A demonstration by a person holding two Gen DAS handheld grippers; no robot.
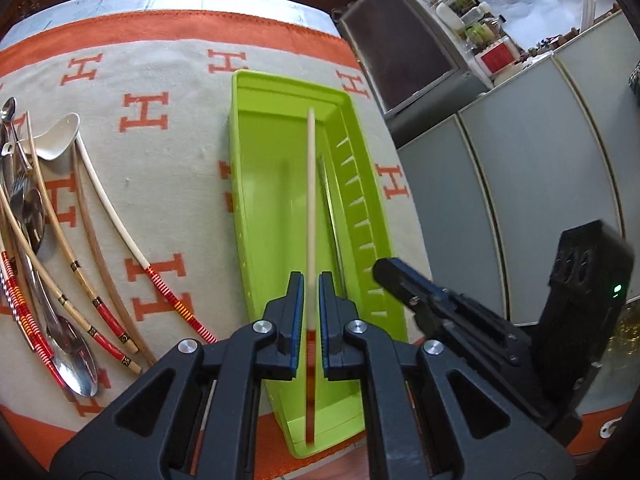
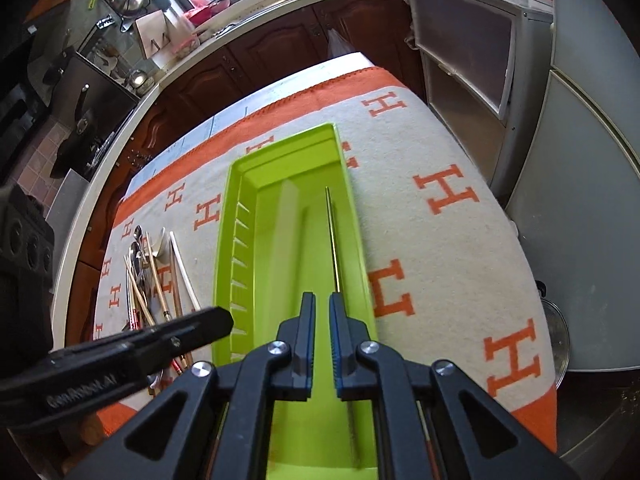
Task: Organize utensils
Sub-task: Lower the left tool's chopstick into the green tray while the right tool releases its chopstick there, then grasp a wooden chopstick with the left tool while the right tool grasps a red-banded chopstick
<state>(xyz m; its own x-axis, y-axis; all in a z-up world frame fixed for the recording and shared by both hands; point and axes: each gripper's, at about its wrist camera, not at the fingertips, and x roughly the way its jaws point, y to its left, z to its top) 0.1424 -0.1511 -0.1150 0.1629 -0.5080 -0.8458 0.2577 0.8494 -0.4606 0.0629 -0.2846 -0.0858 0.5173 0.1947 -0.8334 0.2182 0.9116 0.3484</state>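
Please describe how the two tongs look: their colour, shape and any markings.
Both are matte black plastic. The left tongs and the right tongs have two flat fingers lined with blue ribbed pads, on angular arms with triangular cut-outs and silver round bolts. Seen from the right wrist, the left one bears pale lettering on its side. The right one's body has a small green light.

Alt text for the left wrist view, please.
The left gripper holds a white chopstick lengthwise over a lime-green utensil tray on an orange-and-cream cloth. More chopsticks and spoons lie piled to the left; the right gripper reaches in from the right.
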